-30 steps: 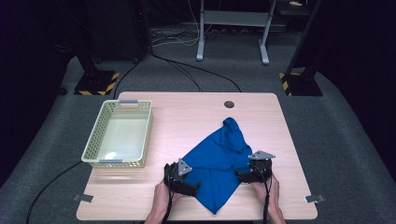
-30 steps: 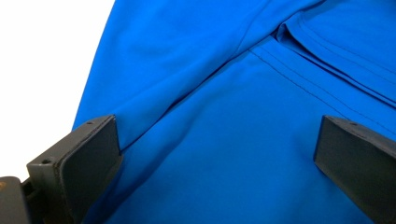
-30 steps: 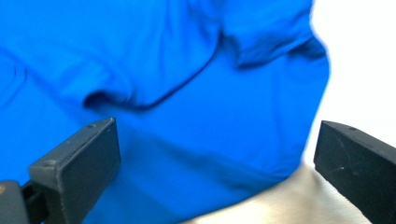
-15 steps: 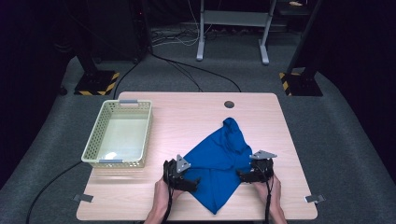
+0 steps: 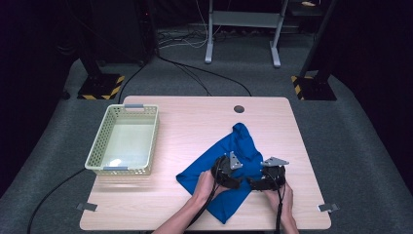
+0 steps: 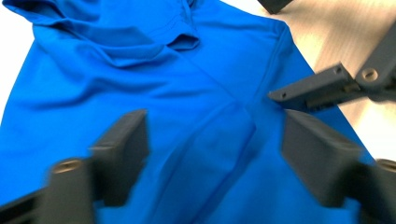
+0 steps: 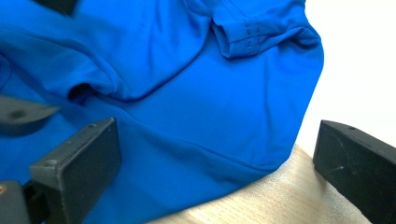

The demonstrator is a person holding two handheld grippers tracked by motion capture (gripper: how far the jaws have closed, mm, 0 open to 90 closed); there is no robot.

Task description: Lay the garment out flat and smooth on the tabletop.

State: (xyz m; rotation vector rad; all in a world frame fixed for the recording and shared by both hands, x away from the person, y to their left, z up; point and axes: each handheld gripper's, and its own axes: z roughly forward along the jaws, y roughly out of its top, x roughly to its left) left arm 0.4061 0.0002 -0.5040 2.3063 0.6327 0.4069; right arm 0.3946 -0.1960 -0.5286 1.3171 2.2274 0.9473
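Two hand-held grippers work over a blue shirt [image 5: 229, 165] spread on a pale wooden table [image 5: 190, 122].

The shirt, a smooth, softly creased knit with a stitched hem, lies crumpled on the table's near right part, well apart from the cream perforated plastic basket [image 5: 124, 141] at the left. The left gripper [image 6: 212, 154] hovers over the fabric, its blocky black jaws having just been closing yet apart, cloth beneath them, nothing pinched. The right gripper [image 7: 217, 168] stands wide, straddling the shirt's edge, gripping nothing. No writing is legible anywhere.
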